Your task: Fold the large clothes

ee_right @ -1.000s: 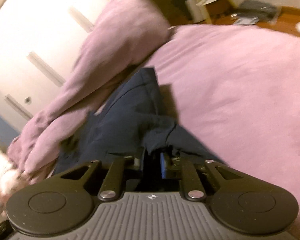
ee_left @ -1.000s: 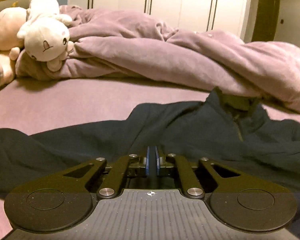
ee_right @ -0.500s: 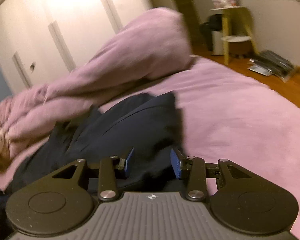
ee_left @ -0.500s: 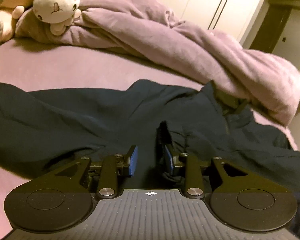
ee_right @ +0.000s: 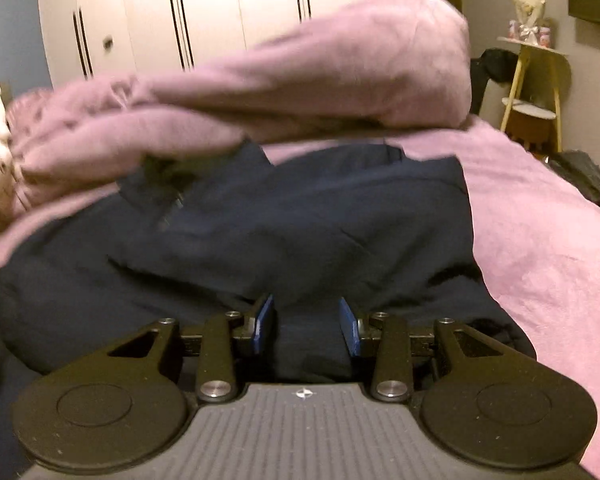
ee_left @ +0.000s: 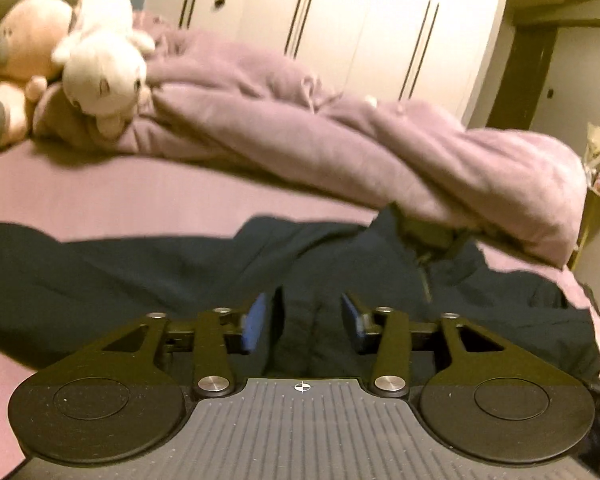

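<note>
The navy garment [ee_left: 188, 272] is lying spread on the bed, just below the heaped pink duvet [ee_left: 340, 148]. Left gripper [ee_left: 304, 320] is opening, jaws spread, pinching nothing; right gripper [ee_right: 305, 320] is likewise standing apart. Next, each should probably be re-pinching a hem edge squarely, though blur obscures the seams.

Dark garment [ee_left: 148, 272]: left end cut off by frame edge; collar part tucked under the purple duvet [ee_left: 340, 148]. Right wrist view motion-blurred; items on yellow shelf [ee_right: 536, 80] behind duvet unreadable.
</note>
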A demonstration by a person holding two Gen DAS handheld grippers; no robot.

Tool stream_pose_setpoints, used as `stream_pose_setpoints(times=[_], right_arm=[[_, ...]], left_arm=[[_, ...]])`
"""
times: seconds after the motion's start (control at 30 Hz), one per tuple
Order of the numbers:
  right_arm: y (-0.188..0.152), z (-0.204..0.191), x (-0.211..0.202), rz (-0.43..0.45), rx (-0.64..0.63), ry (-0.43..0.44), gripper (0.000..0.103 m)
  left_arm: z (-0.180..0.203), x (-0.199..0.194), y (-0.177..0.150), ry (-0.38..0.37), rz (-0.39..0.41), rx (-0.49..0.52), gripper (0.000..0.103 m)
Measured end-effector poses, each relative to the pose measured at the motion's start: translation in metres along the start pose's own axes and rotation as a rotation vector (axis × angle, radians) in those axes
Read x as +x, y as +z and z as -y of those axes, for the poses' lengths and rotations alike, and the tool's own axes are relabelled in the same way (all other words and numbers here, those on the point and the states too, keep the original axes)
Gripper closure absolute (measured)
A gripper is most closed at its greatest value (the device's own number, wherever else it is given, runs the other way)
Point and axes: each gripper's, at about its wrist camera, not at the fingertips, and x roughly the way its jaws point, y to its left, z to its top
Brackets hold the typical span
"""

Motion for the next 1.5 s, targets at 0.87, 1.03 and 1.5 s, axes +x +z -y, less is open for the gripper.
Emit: stream_pose_setpoints(times=[0.87, 1.03, 1.5], right_arm=[[-0.063, 0.002, -0.092, -0.058, 0.162, 0.138, 0.057], [-0.094, 0.019, -0.114, -0.123, 0.315, 0.162, 0.057], [-0.096, 0.016, -0.107, -0.103, 0.346, 0.112, 0.057]], left_arm=[[-0.185, -0.035, -0.021, -0.075, -0.213, -0.568, 0.02], [-0.285, -0.055, -0.018, 0.101, -0.118, -0.731, 0.02], [-0.403, -0.045, -0.05, 0.139, 0.048, -1.134, 0.068]])
